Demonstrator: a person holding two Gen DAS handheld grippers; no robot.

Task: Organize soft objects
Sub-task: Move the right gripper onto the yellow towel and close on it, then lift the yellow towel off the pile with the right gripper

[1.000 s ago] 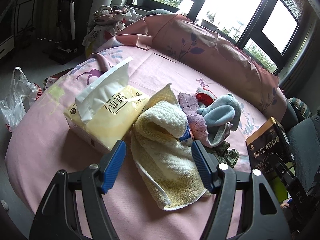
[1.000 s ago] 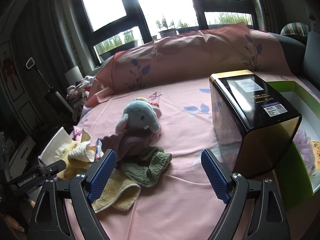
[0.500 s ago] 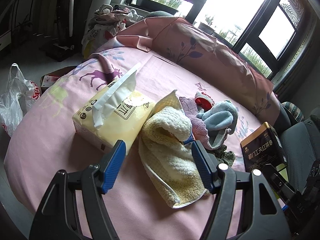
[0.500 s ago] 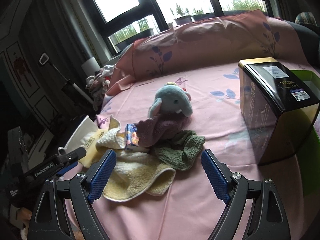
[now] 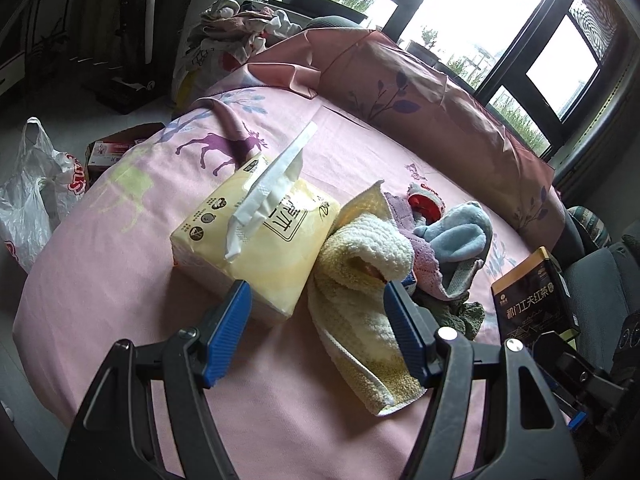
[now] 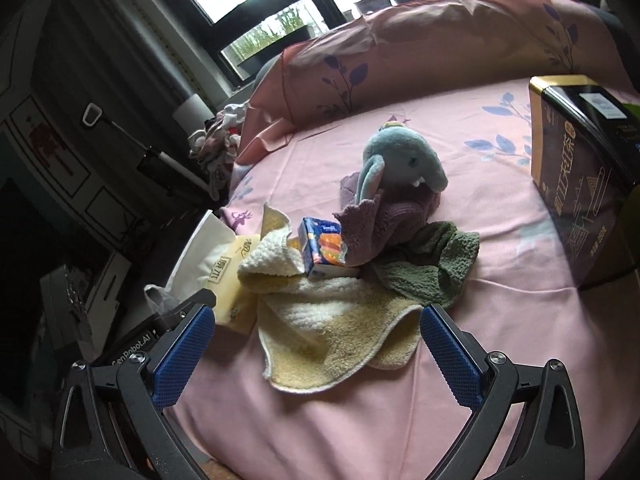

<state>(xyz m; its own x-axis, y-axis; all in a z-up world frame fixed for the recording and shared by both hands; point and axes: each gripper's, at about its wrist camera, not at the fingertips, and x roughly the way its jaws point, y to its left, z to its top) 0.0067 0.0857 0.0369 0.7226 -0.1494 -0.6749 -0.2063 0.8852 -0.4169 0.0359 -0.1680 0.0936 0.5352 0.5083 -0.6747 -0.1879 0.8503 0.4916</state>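
Note:
A heap of soft things lies on the pink bed. In it are a yellow towel (image 5: 360, 304) (image 6: 332, 320), a purple cloth (image 6: 384, 220), a green cloth (image 6: 432, 268) and a blue plush elephant (image 6: 400, 160) (image 5: 460, 236). A small blue tissue pack (image 6: 320, 248) leans against the purple cloth. A yellow tissue packet (image 5: 260, 236) (image 6: 228, 276) lies left of the towel. My left gripper (image 5: 320, 328) hovers open before the towel's near end, nothing between its pads. My right gripper (image 6: 316, 344) hangs over the towel's front edge with its jaws opening wide and empty.
A black and gold tea box (image 6: 580, 168) (image 5: 532, 304) stands at the right beside a green box. A long pink pillow (image 6: 420, 52) runs along the window side. Off the bed's left edge lie a white plastic bag (image 5: 32, 192), a clothes pile (image 5: 232, 28) and a carton.
Both views have swung left across the bed. The right gripper's jaws have spread wider, and the small blue tissue pack has come into its view. The tea box has slid toward the right edge.

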